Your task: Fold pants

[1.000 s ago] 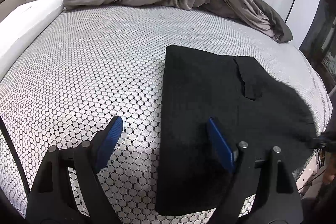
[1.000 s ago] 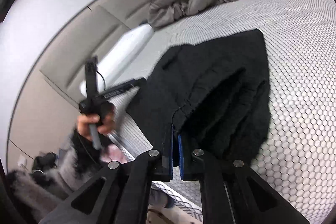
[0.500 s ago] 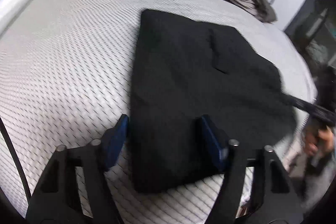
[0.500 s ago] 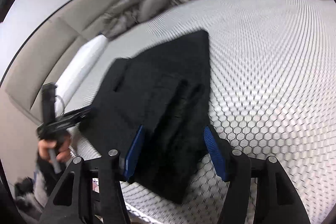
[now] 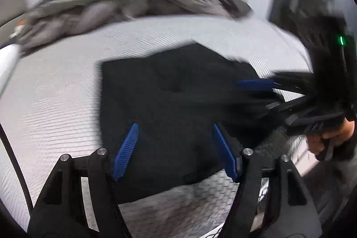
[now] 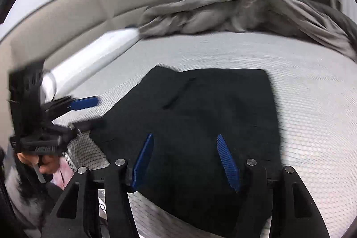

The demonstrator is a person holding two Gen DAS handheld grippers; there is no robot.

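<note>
Lying flat as a folded dark rectangle on the honeycomb-patterned mattress (image 6: 312, 104): black pants (image 6: 212, 126). Hovering over the near edge, left gripper (image 5: 175, 150) and right gripper (image 6: 186, 162), both spread apart after just moving, nothing clamped between blue pads. Beyond, a crumpled grey duvet (image 6: 245, 10) and white pillow (image 6: 93, 64).

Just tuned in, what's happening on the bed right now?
A person with a gripper in each hand is folding black pants, which lie in a folded rectangle on the honeycomb-patterned mattress. The left gripper and right gripper both hover open over the near edge of the pants, gripping nothing. A crumpled grey blanket sits at the far side.
</note>
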